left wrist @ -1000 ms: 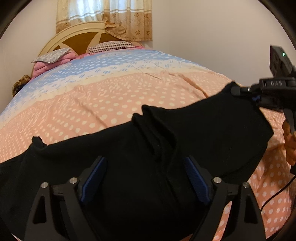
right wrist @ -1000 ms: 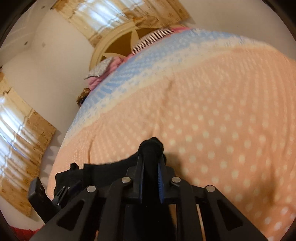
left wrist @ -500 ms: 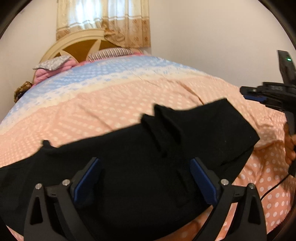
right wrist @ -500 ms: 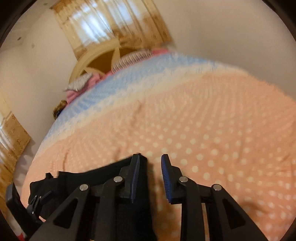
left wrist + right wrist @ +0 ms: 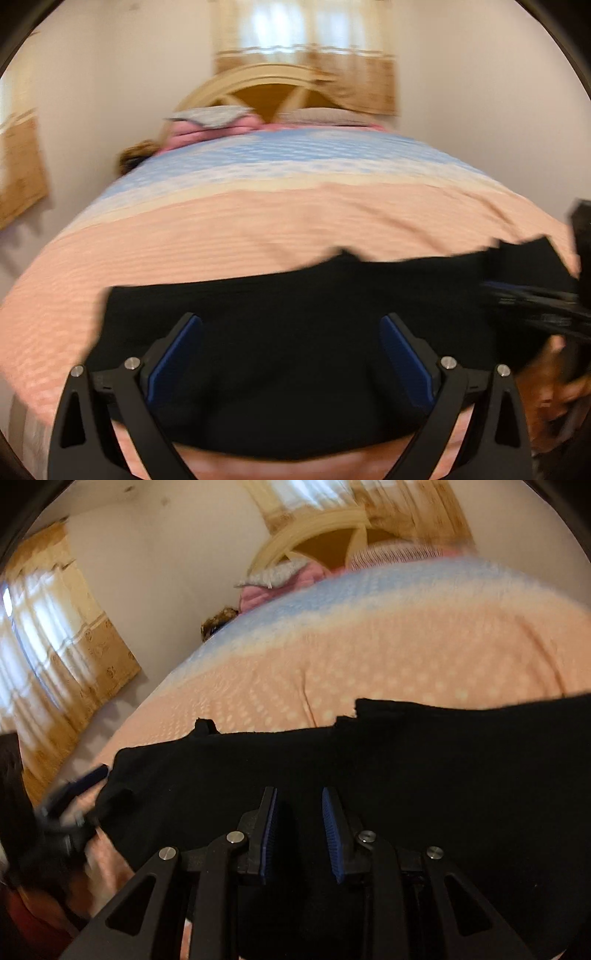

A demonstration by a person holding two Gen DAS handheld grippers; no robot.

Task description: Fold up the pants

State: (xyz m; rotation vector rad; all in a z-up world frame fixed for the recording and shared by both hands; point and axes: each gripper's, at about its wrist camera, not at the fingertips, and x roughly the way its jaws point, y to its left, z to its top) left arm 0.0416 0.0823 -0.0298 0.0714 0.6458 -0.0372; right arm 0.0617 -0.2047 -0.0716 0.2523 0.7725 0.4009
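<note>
Black pants [image 5: 295, 332] lie folded flat across the near end of the bed, also filling the lower half of the right wrist view as black pants [image 5: 406, 757]. My left gripper [image 5: 291, 354] hovers over them with its jaws wide open and nothing pinched. My right gripper [image 5: 299, 830] is over the cloth too; its jaws are opening, a narrow gap shows between the blue pads, and no fabric is caught there. The right gripper [image 5: 535, 306] also shows blurred at the right edge of the left wrist view, held by a hand [image 5: 554, 384].
The bed [image 5: 258, 229] has a peach dotted cover with a blue band toward the headboard [image 5: 280, 92]. Pillows [image 5: 207, 118] and pink bedding are piled there. Curtains [image 5: 55, 638] hang at the left wall; the bed's left edge drops to the floor.
My right gripper let go of the pants' corner and its jaws parted. The pants dropped flat onto the bed. Both grippers swung toward the left end of the pants.
</note>
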